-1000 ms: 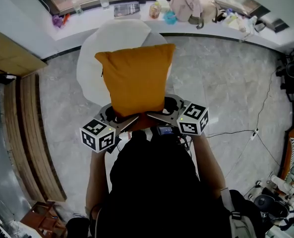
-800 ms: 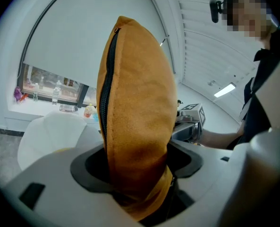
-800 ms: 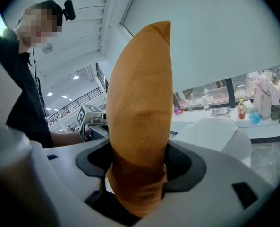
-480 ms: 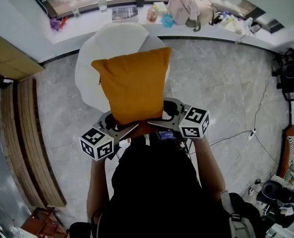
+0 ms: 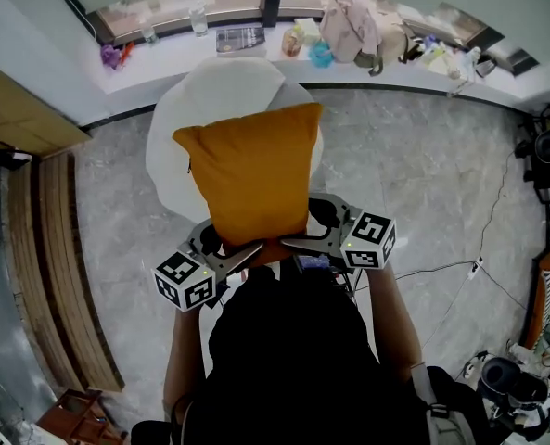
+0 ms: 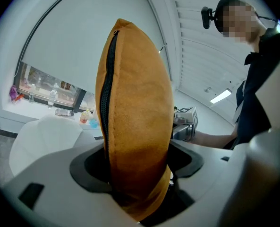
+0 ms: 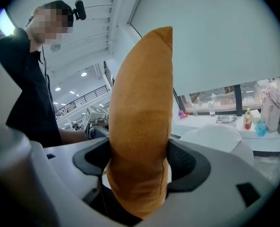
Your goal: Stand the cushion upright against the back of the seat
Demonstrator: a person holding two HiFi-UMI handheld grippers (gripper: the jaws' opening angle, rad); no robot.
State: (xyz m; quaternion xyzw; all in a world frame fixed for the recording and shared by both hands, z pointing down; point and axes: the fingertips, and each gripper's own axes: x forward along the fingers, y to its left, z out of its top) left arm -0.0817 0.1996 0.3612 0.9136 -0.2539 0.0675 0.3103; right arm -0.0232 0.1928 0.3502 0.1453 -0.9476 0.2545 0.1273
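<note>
Cushion [image 5: 251, 170] is in the air in front of the person, standing roughly upright out of both claws, which hold its lower edge. The white seat [image 5: 221, 80] lies beyond and below. No view shows them touching, and I judge it isn't set down yet. The zip [image 6: 107, 79] runs up the edge facing the left claw's camera.

Left claw [image 6: 136, 171]: clenched on the cushion's lower corner, fabric bulging above the pads. Right claw [image 7: 137, 164]: jaws have just been opening with the cushion between them. Both pads touch the fabric, so it's a slack grasp, not a release.

Step in hand, as I judge it: carry the cushion to the seat and prop it.

How to do it well:
- Firm up the right claw first. A slack hold on soft stuffing lets the corner slide, and the cushion could then twist about the left claw.
- Keep both claws at the same height so the bottom edge stays flat.
- Go forward over the seat and lower until the bottom edge lands close to the back. Then tip the top onto the back.
- Let go only once it leans on its own. Open both claws together and pull straight back so the pads don't drag the corners.

Which part of the white shape is the back isn't clear from the head view; likely the far side. Set too far from the back, the cushion would probably flop.
</note>
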